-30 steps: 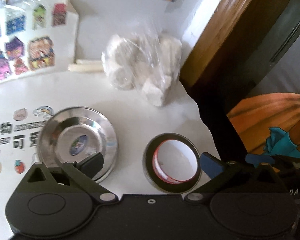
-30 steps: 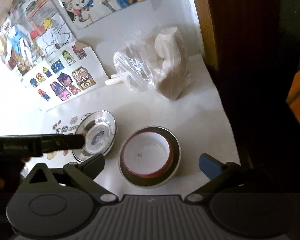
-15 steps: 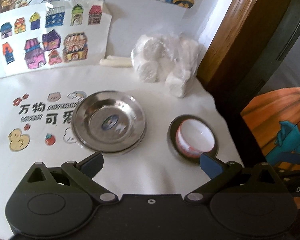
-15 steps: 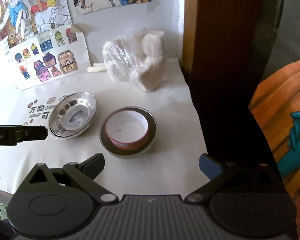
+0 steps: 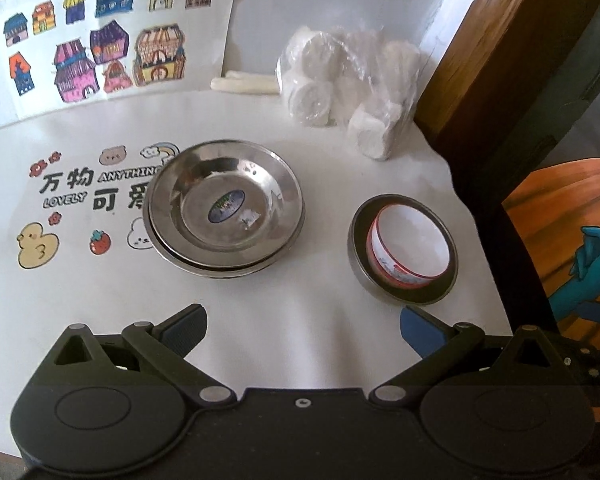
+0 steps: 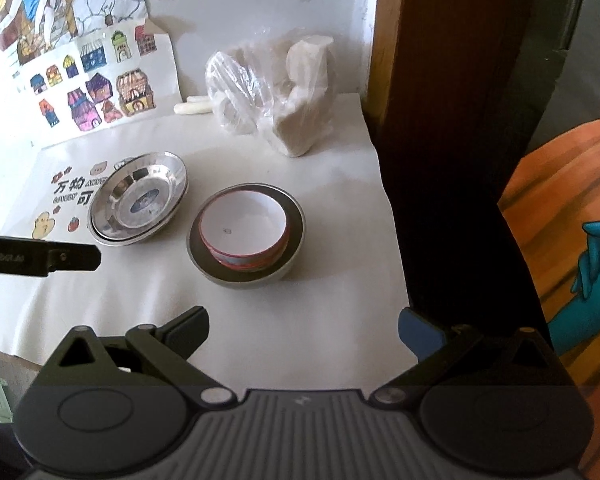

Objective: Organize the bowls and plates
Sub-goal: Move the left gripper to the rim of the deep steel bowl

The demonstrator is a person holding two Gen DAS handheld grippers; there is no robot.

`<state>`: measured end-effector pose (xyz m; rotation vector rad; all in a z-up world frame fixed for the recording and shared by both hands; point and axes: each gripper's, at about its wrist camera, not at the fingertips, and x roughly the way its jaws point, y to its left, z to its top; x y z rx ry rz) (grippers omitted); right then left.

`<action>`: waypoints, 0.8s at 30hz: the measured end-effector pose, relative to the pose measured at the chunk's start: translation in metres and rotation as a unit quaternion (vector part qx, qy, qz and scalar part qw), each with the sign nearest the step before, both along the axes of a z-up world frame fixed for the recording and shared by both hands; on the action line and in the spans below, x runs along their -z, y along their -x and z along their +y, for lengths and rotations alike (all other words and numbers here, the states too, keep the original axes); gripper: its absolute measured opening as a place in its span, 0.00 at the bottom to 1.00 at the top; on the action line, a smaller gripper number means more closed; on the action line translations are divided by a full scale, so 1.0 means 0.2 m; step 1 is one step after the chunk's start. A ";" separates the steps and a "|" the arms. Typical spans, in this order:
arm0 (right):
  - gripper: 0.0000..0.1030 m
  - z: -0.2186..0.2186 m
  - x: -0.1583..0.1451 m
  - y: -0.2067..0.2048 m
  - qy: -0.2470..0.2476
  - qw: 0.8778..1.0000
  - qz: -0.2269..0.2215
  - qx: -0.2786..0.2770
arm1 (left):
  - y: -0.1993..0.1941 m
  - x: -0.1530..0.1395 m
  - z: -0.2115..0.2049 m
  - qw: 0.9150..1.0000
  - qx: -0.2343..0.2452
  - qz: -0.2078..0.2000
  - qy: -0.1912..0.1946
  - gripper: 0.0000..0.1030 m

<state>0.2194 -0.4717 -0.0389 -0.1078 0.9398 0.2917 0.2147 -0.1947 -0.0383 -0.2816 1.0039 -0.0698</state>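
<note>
So the dishes are sorted by type right now, which makes sense for a tidy-up: the steel plates [image 5: 224,208] sit nested one inside the other near the middle of the desk [image 5: 284,344], partly covering the printed lettering on its white cover. Just to their right, the white bowl with the red band [image 5: 410,246] sits inside a steel bowl [image 5: 403,296], close to the desk's right edge. Like goes with like, so each stack takes one footprint instead of two.

Both tools hang back over the near side of the desk, touching nothing. The left gripper [image 5: 302,328] has its jaws spread wide and empty, same for the right gripper [image 6: 302,330]. My guess is the sorting's basically done.

The plastic bag of white rolls [image 5: 348,80] at the back wall stays out of it.
</note>
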 end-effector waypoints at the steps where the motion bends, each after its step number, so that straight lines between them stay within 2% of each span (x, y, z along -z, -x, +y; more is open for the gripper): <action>1: 1.00 0.00 0.01 -0.02 0.002 1.000 0.004 -0.003 | -0.02 0.01 -0.01 1.000 -0.003 0.006 -0.002 0.99; 8: 1.00 -0.05 0.07 -0.20 0.008 1.000 0.021 -0.017 | -0.16 0.05 -0.07 0.999 -0.016 0.036 -0.012 0.99; 16: 1.00 -0.06 0.20 -0.42 0.028 0.997 0.030 -0.060 | -0.29 0.11 -0.14 0.996 -0.035 0.075 -0.033 0.99; 24: 1.00 -0.07 0.28 -0.58 0.035 0.993 0.045 -0.101 | -0.36 0.16 -0.19 0.993 -0.062 0.098 -0.028 0.99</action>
